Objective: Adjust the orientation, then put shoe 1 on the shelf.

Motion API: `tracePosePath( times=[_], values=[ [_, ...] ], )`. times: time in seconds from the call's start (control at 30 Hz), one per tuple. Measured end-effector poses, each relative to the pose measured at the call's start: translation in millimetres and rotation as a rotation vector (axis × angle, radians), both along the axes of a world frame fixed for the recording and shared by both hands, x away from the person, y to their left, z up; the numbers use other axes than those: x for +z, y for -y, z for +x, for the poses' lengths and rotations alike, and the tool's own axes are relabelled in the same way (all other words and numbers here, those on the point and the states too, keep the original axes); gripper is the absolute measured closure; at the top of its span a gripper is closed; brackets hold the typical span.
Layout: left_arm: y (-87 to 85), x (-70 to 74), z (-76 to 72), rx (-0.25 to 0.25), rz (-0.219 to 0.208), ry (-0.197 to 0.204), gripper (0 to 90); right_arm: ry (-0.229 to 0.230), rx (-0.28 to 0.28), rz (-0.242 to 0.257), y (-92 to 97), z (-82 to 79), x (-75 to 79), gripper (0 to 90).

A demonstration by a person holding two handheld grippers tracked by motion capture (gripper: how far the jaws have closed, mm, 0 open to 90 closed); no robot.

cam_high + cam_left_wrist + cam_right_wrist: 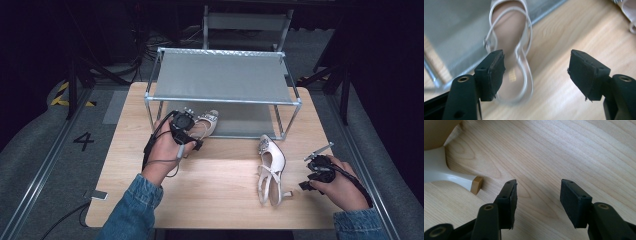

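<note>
**A:** Where is your left hand-held gripper (192, 131) now, and does it hold something?

**B:** It is near the far left part of the tabletop (220, 195), just at the front of the metal shoe rack (222, 75). It holds nothing. In the left gripper view my two black pads (496, 72) stand wide apart, and between them I see only bare wood. The first shoe (511, 47), a pale sandal with thin straps, lies just beyond the left pad. Its toe end points under the rack, onto the grey lower shelf (451, 32), and its heel end lies on the wood. The pads do not touch it.

**A:** And the other shoe?

**B:** The second shoe (271, 167) lies on the tabletop toward the right edge, well apart from the first one. Its toe with the shiny ornament points to the rack, and its heel points to the near edge.

**A:** What does your right hand-held gripper (315, 167) do?

**B:** It is released too. It rests low close to the right edge, just beside the second shoe. In the right gripper view the jaws are apart over empty wood, and the white heel (456, 178) with its tan tip is near the left jaw, but not touching it.
</note>
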State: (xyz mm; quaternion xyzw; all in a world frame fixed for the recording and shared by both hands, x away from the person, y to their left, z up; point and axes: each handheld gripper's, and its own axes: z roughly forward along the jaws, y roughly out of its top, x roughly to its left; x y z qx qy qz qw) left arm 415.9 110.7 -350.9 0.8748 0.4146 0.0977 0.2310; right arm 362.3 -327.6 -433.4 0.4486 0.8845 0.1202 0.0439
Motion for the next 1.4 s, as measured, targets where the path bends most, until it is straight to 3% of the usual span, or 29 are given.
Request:
tracePosePath(
  times=[0.23, 0.4, 0.73, 0.97, 1.2, 1.3, 1.4],
  values=[
    [-17.1, -2.5, -18.1, 0.000, 0.026, -0.014, 27.9, 0.002, 0.004, 0.000, -1.7, 1.4, 1.5, 48.7],
    [-26.4, -2.0, -28.2, 0.014, 0.014, -0.006, 28.4, 0.003, 0.009, -0.001, -3.7, 2.2, 1.4, 48.5],
    [-43.5, -11.2, -37.4, 0.031, 0.089, -0.078, 28.7, 0.006, 0.021, -0.006, -9.3, 3.6, 3.2, 48.2],
    [-53.0, -29.3, -33.9, 0.035, 0.153, -0.147, 28.7, 0.004, 0.013, -0.010, -7.1, 3.8, 2.4, 48.2],
    [-57.8, -51.0, -23.9, 0.049, 0.152, -0.155, 30.7, 0.006, 0.014, -0.018, -6.5, 2.5, 0.8, 48.2],
    [-55.8, -57.5, -19.3, 0.034, 0.155, -0.147, 32.4, 0.008, 0.017, -0.019, -5.7, 2.4, 0.5, 48.2],
    [-52.4, -62.1, -16.2, 0.030, 0.135, -0.141, 36.0, 0.001, 0.007, -0.014, -6.3, 1.4, -0.6, 48.2]
  ],
)
